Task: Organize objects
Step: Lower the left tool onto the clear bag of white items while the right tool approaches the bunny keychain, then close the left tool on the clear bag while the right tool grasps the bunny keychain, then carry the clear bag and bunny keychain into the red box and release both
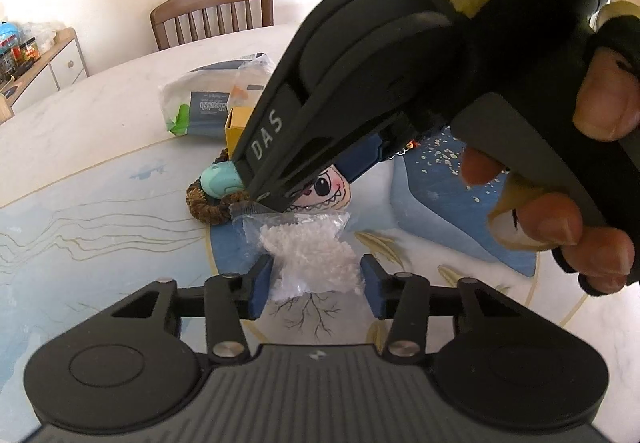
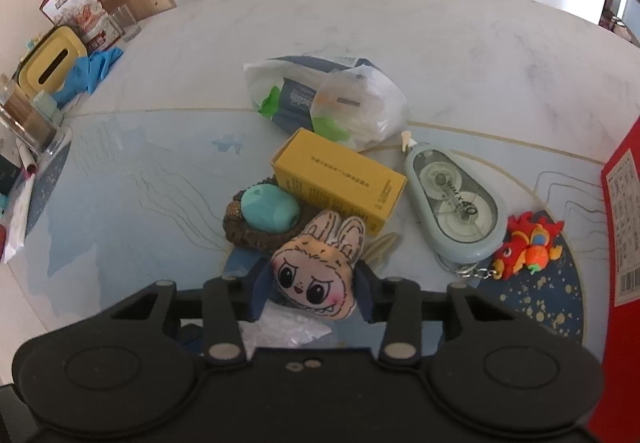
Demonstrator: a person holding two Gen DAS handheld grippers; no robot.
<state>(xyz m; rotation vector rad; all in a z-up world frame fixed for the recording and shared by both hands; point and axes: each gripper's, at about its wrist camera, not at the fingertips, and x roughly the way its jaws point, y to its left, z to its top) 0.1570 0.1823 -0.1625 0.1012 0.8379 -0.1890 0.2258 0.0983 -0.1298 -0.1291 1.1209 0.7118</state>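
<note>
A small clear bag of white granules (image 1: 312,247) lies on the table between the blue pads of my left gripper (image 1: 316,283), and both pads press against its sides. Just beyond it, a plush rabbit-face toy (image 2: 316,275) sits between the pads of my right gripper (image 2: 312,287), which is shut on it. In the left wrist view the right gripper reaches down from the upper right over the toy (image 1: 328,193), held by a person's hand (image 1: 560,219). Part of the bag (image 2: 280,331) shows under the right gripper.
Behind the toy are a teal egg shape (image 2: 270,209) on a brown woven ring (image 2: 240,231), a yellow box (image 2: 340,183), a correction tape dispenser (image 2: 452,199), a red keychain figure (image 2: 528,243) and a plastic bag of wipes (image 2: 320,99). A red carton (image 2: 624,223) stands at the right.
</note>
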